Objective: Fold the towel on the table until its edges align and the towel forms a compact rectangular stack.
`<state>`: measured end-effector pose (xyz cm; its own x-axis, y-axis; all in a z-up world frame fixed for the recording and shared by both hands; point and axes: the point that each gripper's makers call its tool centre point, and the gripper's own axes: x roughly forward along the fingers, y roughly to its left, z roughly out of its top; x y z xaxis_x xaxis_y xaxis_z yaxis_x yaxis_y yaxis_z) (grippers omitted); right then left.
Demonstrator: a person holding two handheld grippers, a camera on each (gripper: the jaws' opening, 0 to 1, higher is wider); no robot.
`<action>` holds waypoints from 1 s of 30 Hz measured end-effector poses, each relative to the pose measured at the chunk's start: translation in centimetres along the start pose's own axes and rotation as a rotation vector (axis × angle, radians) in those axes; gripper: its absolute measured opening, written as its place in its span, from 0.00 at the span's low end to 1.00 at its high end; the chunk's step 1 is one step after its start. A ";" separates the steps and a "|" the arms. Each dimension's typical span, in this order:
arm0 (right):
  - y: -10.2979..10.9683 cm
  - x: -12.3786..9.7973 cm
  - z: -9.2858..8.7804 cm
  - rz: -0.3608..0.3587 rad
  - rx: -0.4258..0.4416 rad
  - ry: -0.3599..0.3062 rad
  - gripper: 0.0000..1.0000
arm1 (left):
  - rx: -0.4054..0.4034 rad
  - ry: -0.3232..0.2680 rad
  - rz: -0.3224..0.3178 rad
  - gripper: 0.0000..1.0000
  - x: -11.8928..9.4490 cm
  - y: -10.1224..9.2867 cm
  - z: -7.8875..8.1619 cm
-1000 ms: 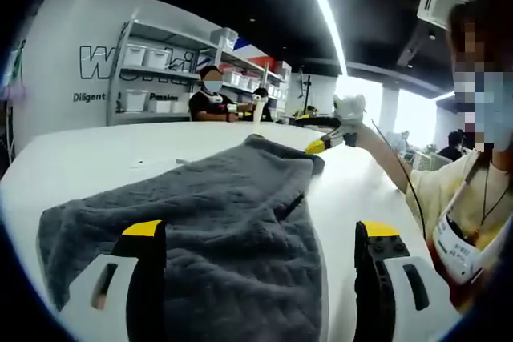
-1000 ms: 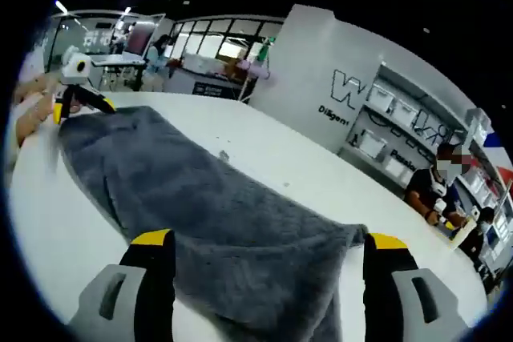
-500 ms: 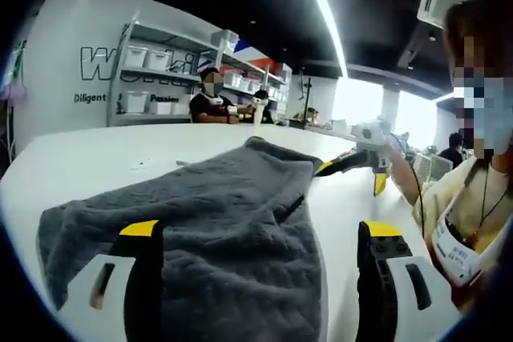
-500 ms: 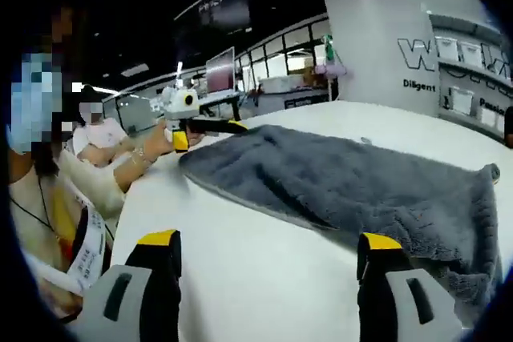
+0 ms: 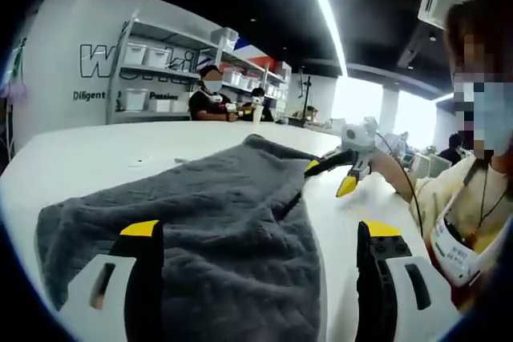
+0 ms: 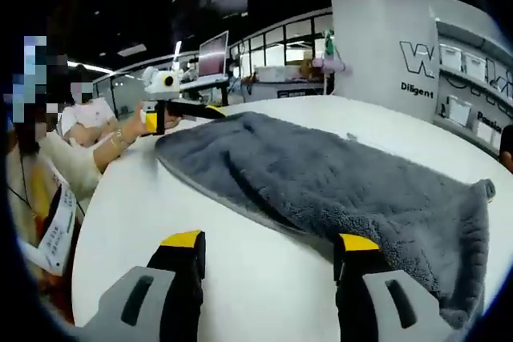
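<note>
- In my left gripper view, the grey towel (image 5: 192,222) lies on the white table (image 5: 88,158), spreading from lower left up toward the centre of the frame, with one fold ridge running along its right side.
- My left gripper (image 5: 260,234) sits at the bottom of that frame with its jaws spread wide apart; the left yellow-tipped jaw is over the towel's near edge, the right one over bare table. Nothing is between them.
- Right of centre in the same view, the right gripper (image 5: 329,175) shows with its yellow tips parted, one tip at the towel's far right edge; I cannot tell whether it touches the cloth.
- In my right gripper view, the towel (image 6: 337,182) stretches from upper left to the right edge, and my own jaws at the bottom stand apart over bare table (image 6: 144,214), just beside the towel's near edge, grasping nothing.
- The left gripper (image 6: 180,114) appears in the upper left there, at the towel's far corner.
- Shelving with white bins (image 5: 148,78) stands in the upper left of the left gripper view.
</note>
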<state>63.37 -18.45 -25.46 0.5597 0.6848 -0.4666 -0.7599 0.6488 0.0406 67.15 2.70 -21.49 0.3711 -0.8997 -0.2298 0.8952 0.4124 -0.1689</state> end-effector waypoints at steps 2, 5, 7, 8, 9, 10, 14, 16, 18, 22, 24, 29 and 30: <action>-0.3 0.0 0.5 -0.012 -0.023 -0.009 0.65 | 0.000 0.000 -0.001 0.99 0.0 0.0 0.0; -1.3 0.0 1.0 -0.051 -0.065 0.002 0.65 | -0.002 0.003 -0.002 0.98 0.1 -0.1 -0.1; -2.3 0.2 0.9 -0.084 -0.110 0.033 0.64 | -0.002 0.006 -0.002 0.98 0.1 -0.1 -0.2; -2.6 0.4 0.7 -0.092 -0.127 0.051 0.63 | -0.002 0.006 -0.002 0.98 0.1 -0.1 -0.3; -2.9 0.7 0.7 -0.098 -0.137 0.059 0.62 | -0.001 0.007 -0.002 0.98 0.1 -0.1 -0.3; -3.1 0.9 0.7 -0.103 -0.145 0.065 0.62 | -0.001 0.007 0.000 0.98 0.1 -0.2 -0.3; -4.4 1.4 1.0 -0.140 -0.203 0.097 0.58 | 0.001 0.010 0.003 0.98 0.1 -0.1 -0.4; -4.9 1.8 1.2 -0.153 -0.227 0.109 0.54 | 0.000 0.012 0.002 0.98 0.1 -0.2 -0.5; -5.3 2.3 1.0 -0.162 -0.248 0.136 0.49 | -0.001 0.014 0.001 0.98 0.2 -0.2 -0.5; -6.1 2.8 0.8 -0.178 -0.276 0.159 0.38 | -0.002 0.017 0.000 0.97 0.2 -0.2 -0.6; -6.4 2.9 0.8 -0.172 -0.249 0.147 0.34 | -0.002 0.018 0.001 0.97 0.2 -0.3 -0.6; -6.4 3.3 0.5 -0.149 -0.211 0.130 0.25 | -0.006 0.020 -0.003 0.97 0.2 -0.2 -0.6; -6.4 3.2 0.5 -0.149 -0.208 0.131 0.20 | -0.006 0.021 -0.003 0.97 0.2 -0.2 -0.6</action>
<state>70.20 -20.21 -26.78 0.6333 0.5293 -0.5646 -0.7314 0.6479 -0.2130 66.88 2.47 -22.10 0.3627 -0.8979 -0.2493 0.8949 0.4102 -0.1756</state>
